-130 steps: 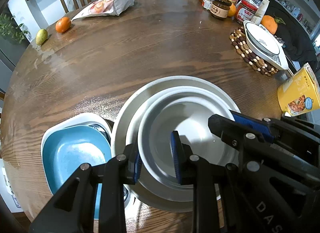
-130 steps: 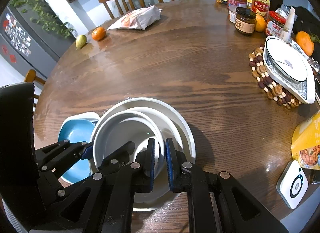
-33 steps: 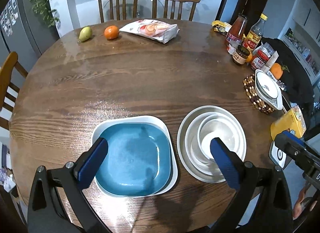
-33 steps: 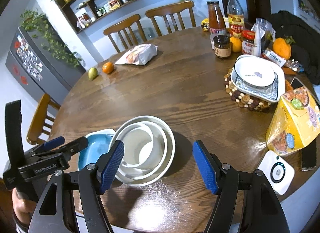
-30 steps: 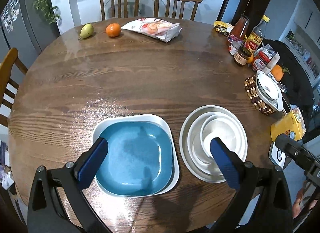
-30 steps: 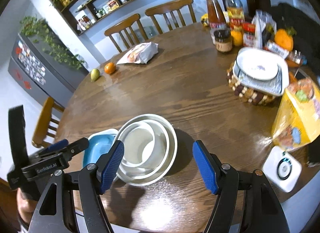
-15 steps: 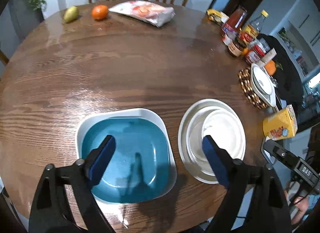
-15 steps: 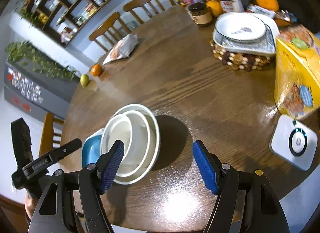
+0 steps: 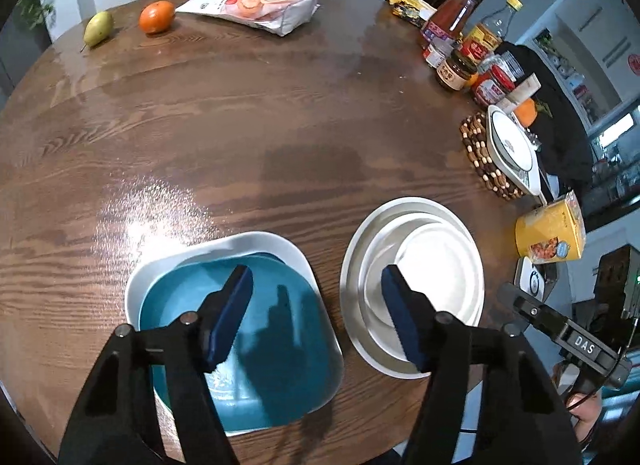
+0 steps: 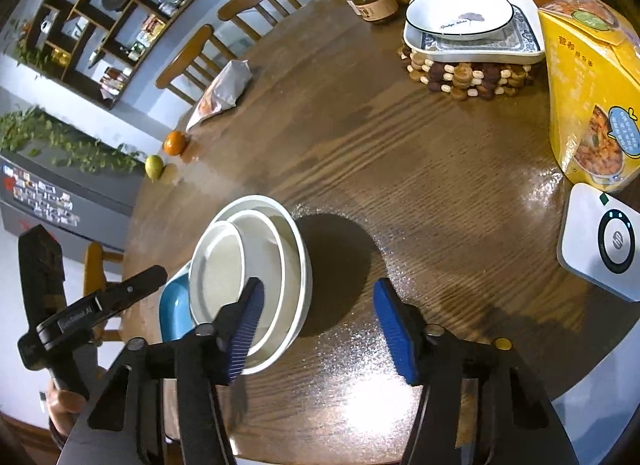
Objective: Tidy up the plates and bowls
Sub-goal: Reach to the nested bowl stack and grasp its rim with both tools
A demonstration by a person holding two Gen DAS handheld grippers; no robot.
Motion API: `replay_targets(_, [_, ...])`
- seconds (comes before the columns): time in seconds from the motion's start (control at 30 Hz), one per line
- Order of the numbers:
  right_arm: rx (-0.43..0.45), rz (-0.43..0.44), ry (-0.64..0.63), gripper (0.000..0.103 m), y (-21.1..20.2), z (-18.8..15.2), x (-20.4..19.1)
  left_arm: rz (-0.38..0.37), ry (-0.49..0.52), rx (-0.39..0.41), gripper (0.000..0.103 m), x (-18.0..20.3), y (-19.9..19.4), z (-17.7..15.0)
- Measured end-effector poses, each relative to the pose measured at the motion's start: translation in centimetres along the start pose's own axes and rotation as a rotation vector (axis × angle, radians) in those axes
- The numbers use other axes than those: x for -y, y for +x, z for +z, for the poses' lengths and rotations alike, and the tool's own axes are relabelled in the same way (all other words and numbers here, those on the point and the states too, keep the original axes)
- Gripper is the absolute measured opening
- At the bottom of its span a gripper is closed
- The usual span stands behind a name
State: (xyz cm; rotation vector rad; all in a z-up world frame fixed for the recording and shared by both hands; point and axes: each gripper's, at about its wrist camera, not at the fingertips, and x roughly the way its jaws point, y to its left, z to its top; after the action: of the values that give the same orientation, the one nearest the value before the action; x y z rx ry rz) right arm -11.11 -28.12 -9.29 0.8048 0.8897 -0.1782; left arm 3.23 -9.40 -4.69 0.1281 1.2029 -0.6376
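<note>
My main worry is the white bowl stack (image 9: 414, 277): three bowls nested loosely, the inner ones sitting off-centre, close to the desk (image 9: 256, 125) edge nearest me. If my right claw (image 10: 318, 329) pinches only one rim as it narrows, I judge the stack could tip or slide toward that edge. The same goes for the blue plate (image 9: 240, 337) resting inside the white square plate (image 9: 280, 243); a glancing touch from the left claw (image 9: 316, 315) could skid the glazed pair across the polished wood.

Both claws are narrowing right now and neither holds anything. In the left wrist view, the left claw hangs above the gap between the two piles: one pad over the blue plate, the other over the near rim of the bowls, touching neither as far as I can tell. In the right wrist view, the right claw's left pad overlaps the bowl stack's near edge, while its right pad is over bare wood.
</note>
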Motion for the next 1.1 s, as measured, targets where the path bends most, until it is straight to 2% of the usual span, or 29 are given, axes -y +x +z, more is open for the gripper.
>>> replay_targets(0.03, [-0.006,0.002,-0.001,0.046,0.2,0.0,0.0,0.004,0.006,-0.003,0.050,0.1,0.1,0.1])
replay_targets(0.13, [-0.017,0.013,0.009,0.045,0.5,-0.2,0.0,0.006,0.018,-0.016,0.050,0.0,0.5,0.1])
replay_targets(0.3, [-0.037,0.025,0.016,0.037,1.0,-0.1,0.0,0.001,0.029,-0.039,0.050,0.2,1.2,0.2])
replay_targets(0.5, [-0.049,0.037,0.038,0.035,1.3,-0.2,0.6,0.010,0.026,-0.054,0.050,0.3,1.9,0.0])
replay_targets(0.97, [-0.074,-0.003,0.024,0.035,2.0,-0.5,0.4,0.034,0.025,-0.080,0.050,0.3,2.9,0.0])
replay_targets(1.1, [-0.071,-0.010,0.017,0.030,2.1,-0.5,0.3,0.072,0.044,-0.067,0.050,0.6,2.9,0.1])
